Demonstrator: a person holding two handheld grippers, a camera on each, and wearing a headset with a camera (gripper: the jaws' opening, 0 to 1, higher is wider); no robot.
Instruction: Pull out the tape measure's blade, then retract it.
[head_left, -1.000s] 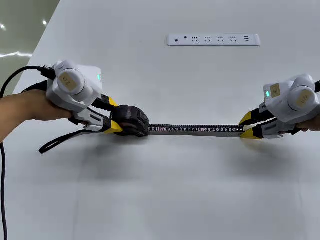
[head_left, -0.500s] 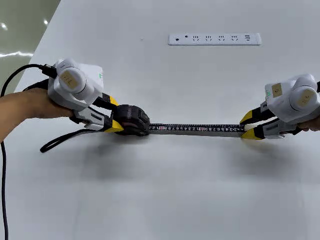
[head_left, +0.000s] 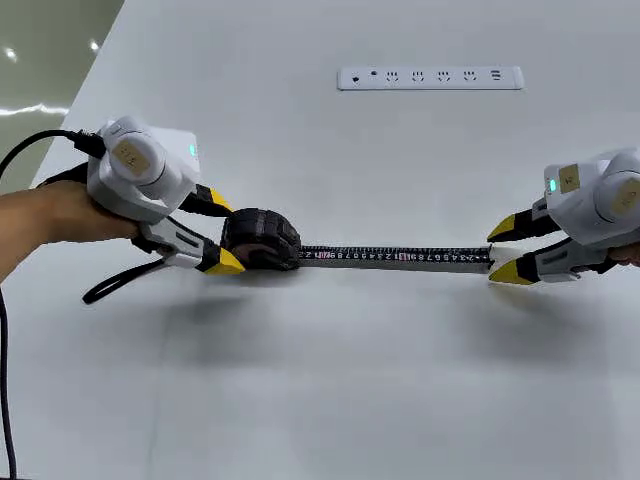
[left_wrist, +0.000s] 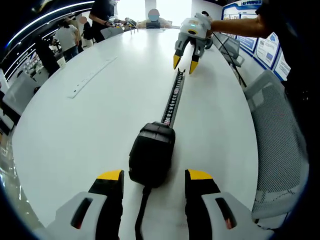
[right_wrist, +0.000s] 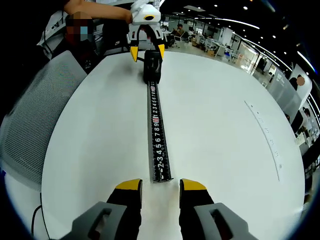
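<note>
Lies fully drawn out and let go at both ends, as of the last second. Left the tape measure (head_left: 262, 238) unclamped: black case no longer squeezed by the left gripper (head_left: 222, 234), jaws now spread with a gap on either side in the left gripper view. Likewise freed the blade (head_left: 395, 255) at its tip: right gripper (head_left: 505, 250) released too, jaws wider and drawn a shade further right. Stays flat along the white table (head_left: 320, 380), same length as before, no recoil. Reads as pull-out finished and retraction still to do, probably held by a lock.

Sits between and just ahead of the left jaw tips, not touching. Ends with its end hook (right_wrist: 162, 178) just ahead of the right jaw tips, centred on their gap.

Trails a wrist strap (head_left: 120, 285) to the left; power strip (head_left: 430, 78) far across.
</note>
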